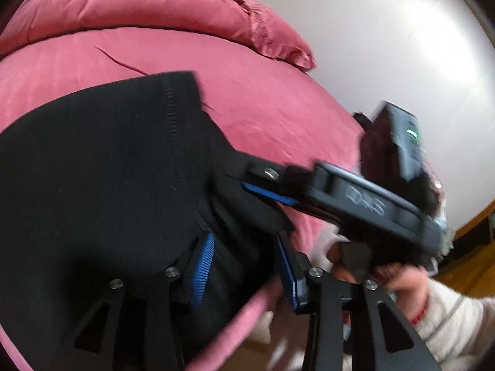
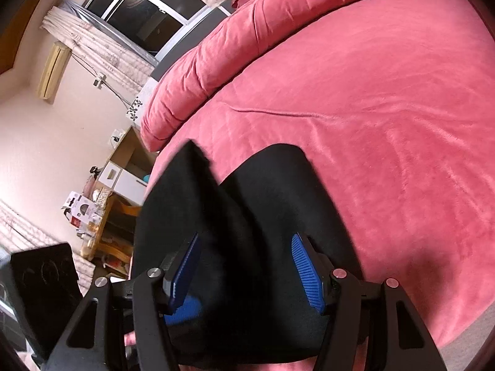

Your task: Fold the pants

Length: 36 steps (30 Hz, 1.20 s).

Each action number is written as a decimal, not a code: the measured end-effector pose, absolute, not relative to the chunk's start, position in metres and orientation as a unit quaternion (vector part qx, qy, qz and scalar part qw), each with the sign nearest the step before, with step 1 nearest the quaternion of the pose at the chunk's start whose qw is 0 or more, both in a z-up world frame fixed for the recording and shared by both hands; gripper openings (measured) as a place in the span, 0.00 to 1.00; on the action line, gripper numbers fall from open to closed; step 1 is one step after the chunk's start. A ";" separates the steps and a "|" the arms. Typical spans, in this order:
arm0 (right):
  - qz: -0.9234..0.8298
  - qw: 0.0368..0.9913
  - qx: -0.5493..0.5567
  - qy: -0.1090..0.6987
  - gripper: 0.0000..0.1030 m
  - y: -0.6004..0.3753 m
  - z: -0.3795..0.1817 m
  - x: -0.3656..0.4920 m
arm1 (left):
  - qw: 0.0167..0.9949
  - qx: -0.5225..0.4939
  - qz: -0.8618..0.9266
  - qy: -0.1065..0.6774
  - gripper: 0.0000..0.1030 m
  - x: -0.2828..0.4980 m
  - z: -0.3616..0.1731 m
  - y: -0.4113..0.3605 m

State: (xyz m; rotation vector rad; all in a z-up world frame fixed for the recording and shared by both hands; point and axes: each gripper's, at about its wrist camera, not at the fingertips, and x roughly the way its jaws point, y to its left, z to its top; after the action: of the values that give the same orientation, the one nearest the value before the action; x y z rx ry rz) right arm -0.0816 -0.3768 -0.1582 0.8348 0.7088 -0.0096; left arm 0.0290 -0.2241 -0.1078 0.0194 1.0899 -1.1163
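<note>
Black pants lie on a pink bed, near its edge. My left gripper is open, its blue pads either side of a fold of the pants. The right gripper shows in the left wrist view, reaching in from the right onto the same cloth edge. In the right wrist view the right gripper is open, with the black pants bunched between its blue pads. The cloth is blurred by motion in both views.
A pink duvet is rolled along the head of the bed. A white wall and wooden floor lie to the right. In the right wrist view a cluttered wooden side table, a window and the bed show.
</note>
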 end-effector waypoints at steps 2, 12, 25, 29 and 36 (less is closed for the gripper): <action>-0.003 0.853 0.398 0.339 0.60 -0.377 -0.160 -0.081 | 0.719 0.000 -0.511 0.472 0.40 0.021 -0.099 -0.207; 0.044 0.854 0.364 0.369 0.67 -0.360 -0.167 -0.068 | 0.849 -0.053 -0.303 0.429 0.40 0.059 -0.092 -0.084; 0.076 0.848 0.327 0.411 0.15 -0.335 -0.176 -0.052 | 0.857 0.003 -0.239 0.456 0.40 0.053 -0.140 -0.065; 0.073 0.874 0.307 0.371 0.13 -0.337 -0.146 -0.061 | 0.872 0.026 -0.244 0.424 0.38 0.047 -0.124 -0.077; 0.053 0.911 0.261 0.316 0.12 -0.358 -0.086 -0.075 | 0.867 0.075 -0.303 0.388 0.38 0.032 -0.102 -0.124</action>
State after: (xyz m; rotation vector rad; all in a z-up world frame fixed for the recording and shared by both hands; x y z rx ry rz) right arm -0.0748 -0.3577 -0.0856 0.5372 0.6505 0.1084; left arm 0.0319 -0.1242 -0.1018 0.1570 0.8126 -0.6344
